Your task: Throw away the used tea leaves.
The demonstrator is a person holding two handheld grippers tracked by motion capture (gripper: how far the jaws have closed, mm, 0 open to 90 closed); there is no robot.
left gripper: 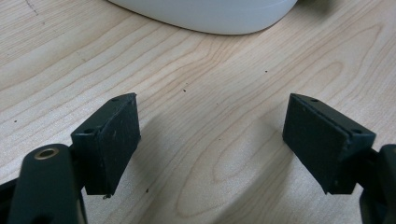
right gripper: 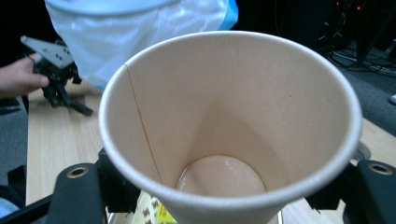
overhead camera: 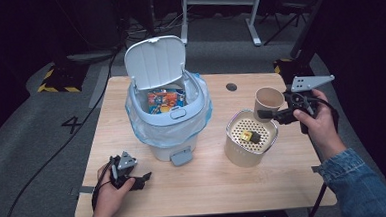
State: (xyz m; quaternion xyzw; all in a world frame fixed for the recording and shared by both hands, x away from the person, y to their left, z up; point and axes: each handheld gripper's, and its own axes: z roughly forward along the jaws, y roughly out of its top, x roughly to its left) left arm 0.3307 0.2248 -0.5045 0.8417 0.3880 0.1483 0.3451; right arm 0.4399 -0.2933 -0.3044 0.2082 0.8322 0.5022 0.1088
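We see the right hand-held gripper [overhead camera: 276, 115] grasping the paper cup [overhead camera: 268, 101] above the strainer pot [overhead camera: 250, 144]; left hand-held gripper [overhead camera: 143, 179] released on the tabletop [overhead camera: 210, 182].

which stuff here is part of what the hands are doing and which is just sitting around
In the job:
- paper cup, held in the right gripper
- strainer bowl beneath the cup
- open bin

Lying about:
- yellow and black scrap in the strainer
- left gripper, open on the table

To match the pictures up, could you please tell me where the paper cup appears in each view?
High view: the paper cup is right of centre, held in the right claw.
Left gripper view: not in it.
Right gripper view: it fills the middle.
Shared landmark: the white pedal bin.
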